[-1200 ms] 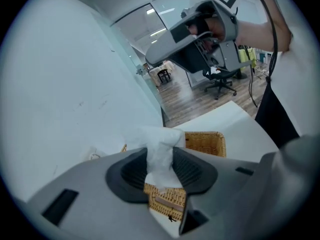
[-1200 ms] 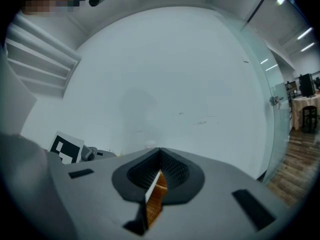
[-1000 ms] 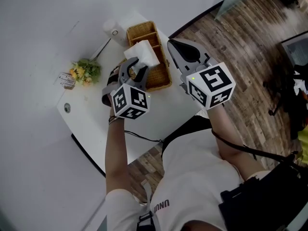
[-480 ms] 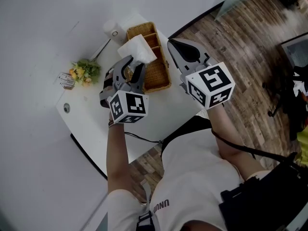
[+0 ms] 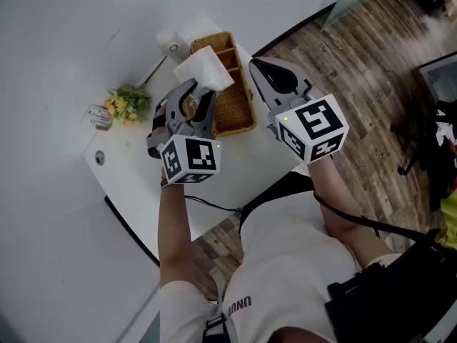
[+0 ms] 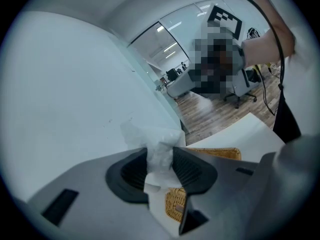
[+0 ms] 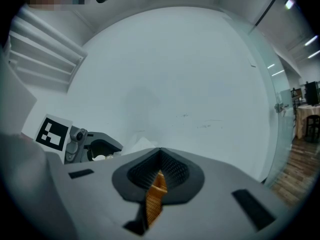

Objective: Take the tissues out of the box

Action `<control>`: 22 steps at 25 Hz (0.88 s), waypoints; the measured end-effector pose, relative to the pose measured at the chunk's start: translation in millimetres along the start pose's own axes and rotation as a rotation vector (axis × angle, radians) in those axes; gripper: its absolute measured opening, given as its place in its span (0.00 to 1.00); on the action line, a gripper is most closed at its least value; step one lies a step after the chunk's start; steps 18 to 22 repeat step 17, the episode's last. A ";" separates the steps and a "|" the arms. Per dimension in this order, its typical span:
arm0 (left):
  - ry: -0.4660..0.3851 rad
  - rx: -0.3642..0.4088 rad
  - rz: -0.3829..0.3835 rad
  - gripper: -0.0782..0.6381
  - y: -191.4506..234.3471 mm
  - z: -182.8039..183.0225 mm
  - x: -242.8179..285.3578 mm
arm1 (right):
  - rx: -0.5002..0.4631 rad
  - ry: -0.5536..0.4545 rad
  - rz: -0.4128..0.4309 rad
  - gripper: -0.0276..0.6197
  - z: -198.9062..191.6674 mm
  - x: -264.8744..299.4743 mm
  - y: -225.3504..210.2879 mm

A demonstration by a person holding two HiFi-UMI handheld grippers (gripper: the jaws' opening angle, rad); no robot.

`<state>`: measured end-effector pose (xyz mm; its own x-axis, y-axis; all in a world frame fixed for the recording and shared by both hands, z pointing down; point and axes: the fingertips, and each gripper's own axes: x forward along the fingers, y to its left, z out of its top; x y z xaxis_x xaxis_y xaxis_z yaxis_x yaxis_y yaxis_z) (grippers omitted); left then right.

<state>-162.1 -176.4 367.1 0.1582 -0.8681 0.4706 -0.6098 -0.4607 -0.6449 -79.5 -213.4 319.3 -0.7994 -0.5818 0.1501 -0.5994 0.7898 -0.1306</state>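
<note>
A wicker box (image 5: pixel 230 98) with compartments stands at the far side of the white table (image 5: pixel 243 166). A white tissue (image 5: pixel 204 68) rises out of it. My left gripper (image 5: pixel 193 97) is shut on that tissue; in the left gripper view the crumpled tissue (image 6: pixel 161 146) is pinched between the dark pads (image 6: pixel 192 170), with the box's wicker (image 6: pixel 175 204) below. My right gripper (image 5: pixel 257 68) sits at the box's right rim. In the right gripper view its jaws (image 7: pixel 159 170) are closed on a strip of wicker (image 7: pixel 155 199).
A small bunch of yellow and green flowers (image 5: pixel 127 106) and a little card (image 5: pixel 100 118) lie at the table's left. A white cup-like object (image 5: pixel 170 43) stands behind the box. The table's near edge runs close to the person's body; wooden floor (image 5: pixel 357 63) lies to the right.
My left gripper has drawn back to the left and turned, and the tissue stands higher out of the box. The right gripper has stayed put.
</note>
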 end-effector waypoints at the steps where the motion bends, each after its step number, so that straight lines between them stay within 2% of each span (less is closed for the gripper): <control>1: 0.001 0.000 0.000 0.32 0.0 -0.1 -0.2 | 0.001 0.000 0.002 0.07 0.0 0.2 0.3; 22: 0.012 0.006 -0.008 0.32 -0.7 -2.8 -0.7 | 0.003 -0.001 0.012 0.07 0.5 1.8 1.6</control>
